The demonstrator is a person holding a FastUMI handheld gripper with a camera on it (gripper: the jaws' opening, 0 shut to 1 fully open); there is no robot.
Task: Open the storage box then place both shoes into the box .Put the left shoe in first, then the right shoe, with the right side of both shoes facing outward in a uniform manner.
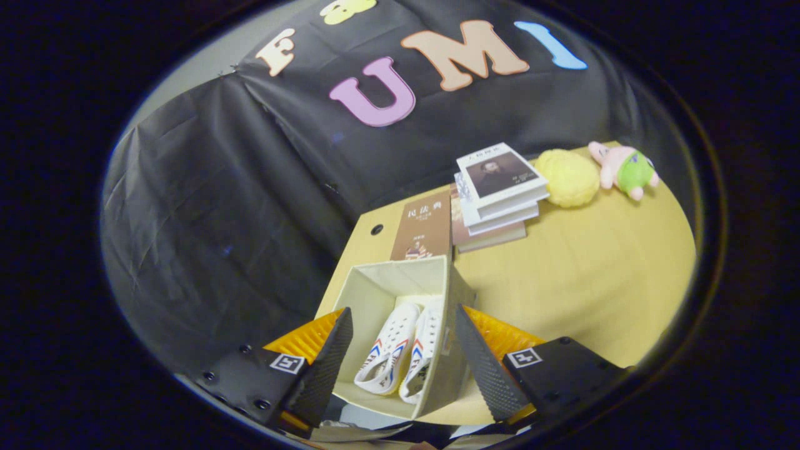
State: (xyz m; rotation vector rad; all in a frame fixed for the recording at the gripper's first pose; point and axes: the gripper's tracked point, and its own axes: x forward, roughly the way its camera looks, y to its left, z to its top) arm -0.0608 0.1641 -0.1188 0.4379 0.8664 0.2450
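Hovering above the storage box (pixel 400 294), the gripper (pixel 400 362) has its jaws spread wide, gripping nothing. Both shoes (pixel 400 353) lie side by side inside the box (packing looks finished), which stands on the worktop (pixel 581 275) before the books (pixel 494 194).

Brown book (pixel 422 228) cover: title "民法典". Gripper (pixel 403 312), fingers spread either side of the storage box (pixel 375 284): one square coded marker per finger.
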